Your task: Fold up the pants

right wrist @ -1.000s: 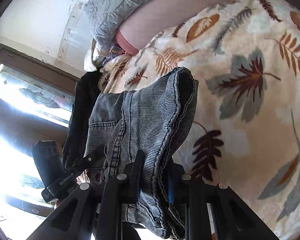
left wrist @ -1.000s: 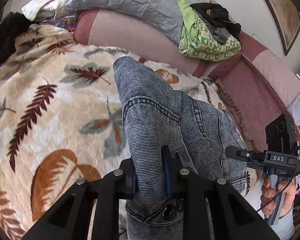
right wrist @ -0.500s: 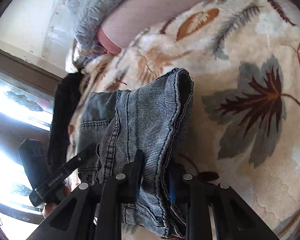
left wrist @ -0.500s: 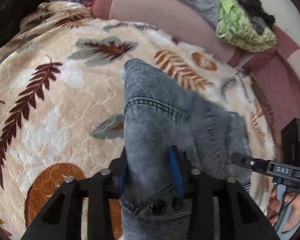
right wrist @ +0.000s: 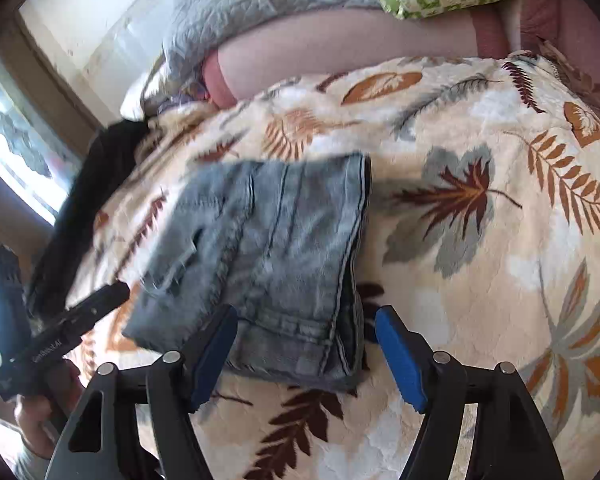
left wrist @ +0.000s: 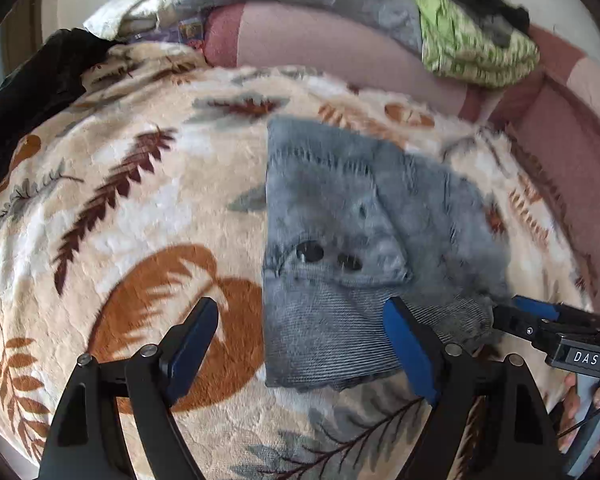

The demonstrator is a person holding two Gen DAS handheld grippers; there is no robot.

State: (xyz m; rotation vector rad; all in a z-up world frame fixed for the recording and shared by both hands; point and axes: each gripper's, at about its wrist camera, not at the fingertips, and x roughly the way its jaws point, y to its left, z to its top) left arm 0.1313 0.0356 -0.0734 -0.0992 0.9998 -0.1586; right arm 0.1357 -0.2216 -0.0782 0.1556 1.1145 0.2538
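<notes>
The grey-blue denim pants point(left wrist: 355, 248) lie folded into a compact rectangle on the leaf-print blanket point(left wrist: 148, 216); they also show in the right wrist view point(right wrist: 268, 264). My left gripper point(left wrist: 300, 340) is open, just in front of the near edge of the pants, holding nothing. My right gripper point(right wrist: 305, 344) is open over the hem end of the fold, holding nothing. In the left wrist view the right gripper point(left wrist: 539, 328) shows at the right edge beside the pants. In the right wrist view the left gripper point(right wrist: 76, 320) shows at the left.
The blanket point(right wrist: 479, 220) covers a sofa seat. A pink sofa back point(left wrist: 319, 40) runs behind, with a grey quilt point(right wrist: 252, 0) and a green patterned folded cloth point(left wrist: 471, 48) on it. Dark clothing point(left wrist: 32, 92) lies at the left. A bright window point(right wrist: 12, 168) is left.
Both grippers have opened and let go of the pants. The pants have dropped from being held up to lying folded flat on the blanket. Both grippers have pulled back slightly.
</notes>
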